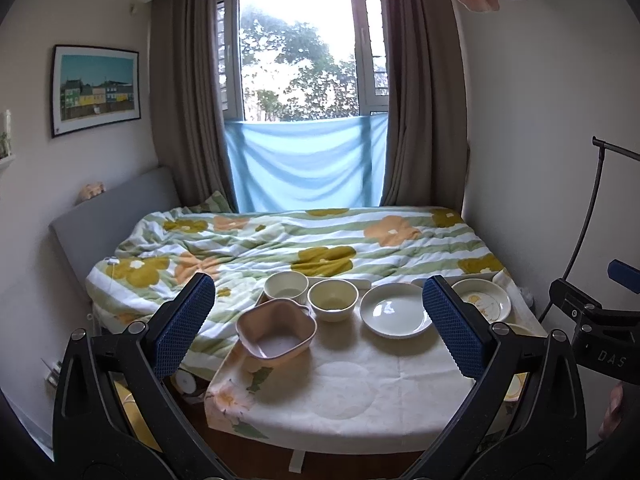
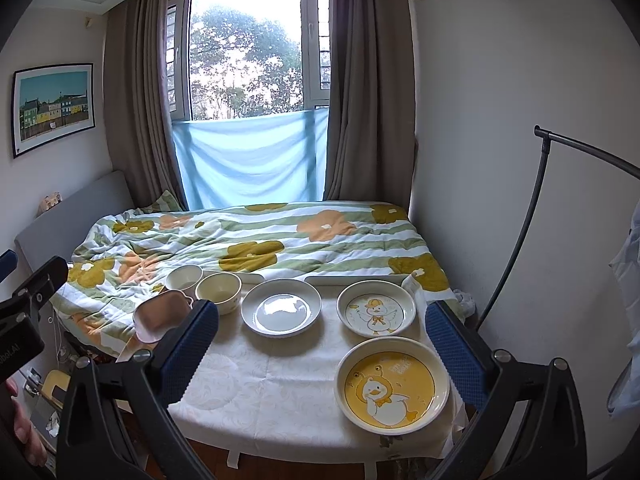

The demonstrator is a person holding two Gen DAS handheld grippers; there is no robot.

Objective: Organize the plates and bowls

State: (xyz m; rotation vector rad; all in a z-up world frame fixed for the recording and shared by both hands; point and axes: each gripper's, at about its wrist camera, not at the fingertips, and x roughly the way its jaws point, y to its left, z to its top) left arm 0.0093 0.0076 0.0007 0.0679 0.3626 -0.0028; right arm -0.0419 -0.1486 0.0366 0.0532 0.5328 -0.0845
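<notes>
On the cloth-covered table (image 1: 352,384) stand a pink four-lobed bowl (image 1: 276,334), a cream bowl (image 1: 333,300) and a cream cup-like bowl (image 1: 286,286) behind it. A plain white plate (image 1: 396,310) sits right of them, then a white duck plate (image 1: 486,300). The right wrist view shows the white plate (image 2: 281,307), the white duck plate (image 2: 376,309) and a yellow duck plate (image 2: 392,388) near the front edge. My left gripper (image 1: 318,324) hangs open above the table, holding nothing. My right gripper (image 2: 322,354) is open too, above the front of the table.
A bed with a flowered quilt (image 1: 280,248) lies directly behind the table. A black stand pole (image 2: 520,232) curves up at the right by the wall. Floor clutter (image 2: 52,396) sits left of the table. The window with curtains (image 1: 304,80) is at the far end.
</notes>
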